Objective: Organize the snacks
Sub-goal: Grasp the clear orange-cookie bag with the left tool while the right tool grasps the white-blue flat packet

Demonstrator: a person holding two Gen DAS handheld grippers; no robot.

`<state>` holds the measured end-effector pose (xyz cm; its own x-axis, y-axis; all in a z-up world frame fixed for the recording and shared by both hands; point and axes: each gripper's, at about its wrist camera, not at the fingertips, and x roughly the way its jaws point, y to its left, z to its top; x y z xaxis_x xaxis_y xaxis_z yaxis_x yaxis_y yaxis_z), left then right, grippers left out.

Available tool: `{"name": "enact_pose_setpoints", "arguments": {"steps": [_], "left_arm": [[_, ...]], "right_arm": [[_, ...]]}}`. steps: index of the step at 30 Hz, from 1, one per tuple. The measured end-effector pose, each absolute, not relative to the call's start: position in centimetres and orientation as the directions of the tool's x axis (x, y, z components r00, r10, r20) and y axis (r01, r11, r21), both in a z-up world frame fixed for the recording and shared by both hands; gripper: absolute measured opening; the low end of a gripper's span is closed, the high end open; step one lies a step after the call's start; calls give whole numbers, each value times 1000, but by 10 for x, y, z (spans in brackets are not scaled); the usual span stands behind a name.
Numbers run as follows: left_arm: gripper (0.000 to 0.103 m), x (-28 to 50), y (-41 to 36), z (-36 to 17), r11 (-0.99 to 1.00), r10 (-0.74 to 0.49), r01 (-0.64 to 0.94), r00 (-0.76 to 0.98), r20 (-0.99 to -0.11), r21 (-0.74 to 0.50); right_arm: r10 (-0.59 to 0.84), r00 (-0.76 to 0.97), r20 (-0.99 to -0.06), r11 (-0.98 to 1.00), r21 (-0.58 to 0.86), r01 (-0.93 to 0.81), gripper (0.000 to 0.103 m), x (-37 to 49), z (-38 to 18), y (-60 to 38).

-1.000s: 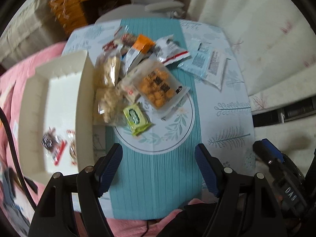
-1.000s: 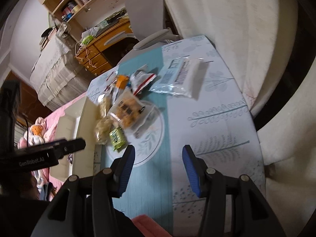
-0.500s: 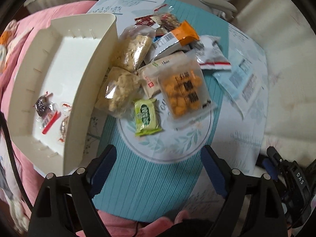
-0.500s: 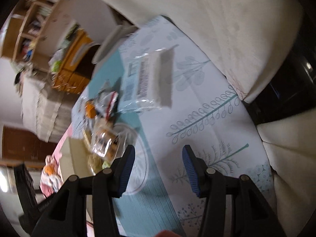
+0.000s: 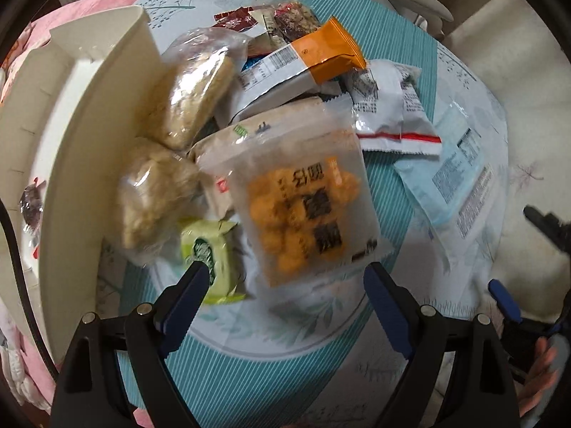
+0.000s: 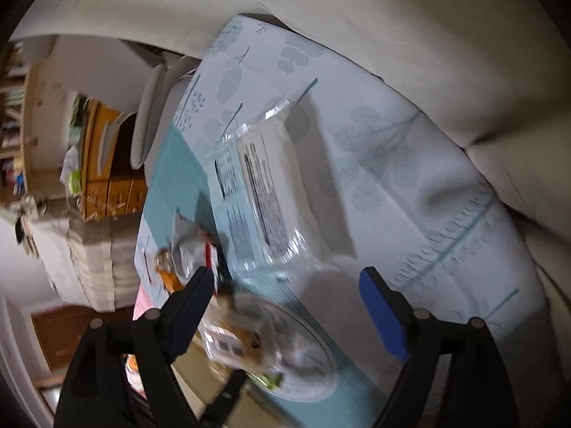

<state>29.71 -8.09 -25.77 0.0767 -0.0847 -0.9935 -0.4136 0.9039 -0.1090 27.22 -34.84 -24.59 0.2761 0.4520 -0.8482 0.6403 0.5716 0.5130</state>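
Here, a low table (image 5: 249, 385) with a teal and leaf-print cloth carries a heap of snack packets across the middle and upper part of the left wrist view. Item: a frosted bag of orange puffs (image 5: 303, 210), centre of frame, lying uppermost. Item: a small green packet (image 5: 210, 249), just left of and below that bag, partly behind the left finger. Items: two clear bags of pale crumbly snack (image 5: 160, 192), left of centre, touching the wall of a cream box (image 5: 89, 164) that fills the left edge. Item: an orange and white wrapper (image 5: 314, 53), upper centre. Item: a white packet with a red stripe (image 5: 389, 107), right of centre. Item: a pale blue packet (image 5: 460, 174), far right, apart from the heap. The left gripper (image 5: 285, 274) is spread wide at the lower frame, nothing between its fingers, hanging above the orange puffs and green packet. The right gripper (image 6: 285, 285) is opening, nothing between its fingers; beyond them in the blurred right wrist view lies the pale blue packet (image 6: 264, 192), centre of frame.
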Motion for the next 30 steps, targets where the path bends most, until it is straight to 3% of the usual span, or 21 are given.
{"name": "enact_pose_setpoints", "arguments": {"steps": [11, 15, 22, 30], "left_arm": [[93, 329, -81, -290, 880, -77, -463, 87, -993, -109], [94, 338, -74, -302, 868, -132, -467, 104, -986, -166], [94, 350, -68, -330, 854, -185, -485, 55, -981, -189], [93, 360, -68, -337, 858, -180, -481, 52, -982, -183]], "right_arm": [[309, 127, -943, 672, 311, 672, 91, 353, -253, -318], [227, 100, -969, 732, 238, 638, 91, 371, -254, -303], [165, 11, -986, 777, 137, 614, 92, 385, -274, -278], [71, -30, -997, 815, 40, 578, 99, 395, -286, -260]]}}
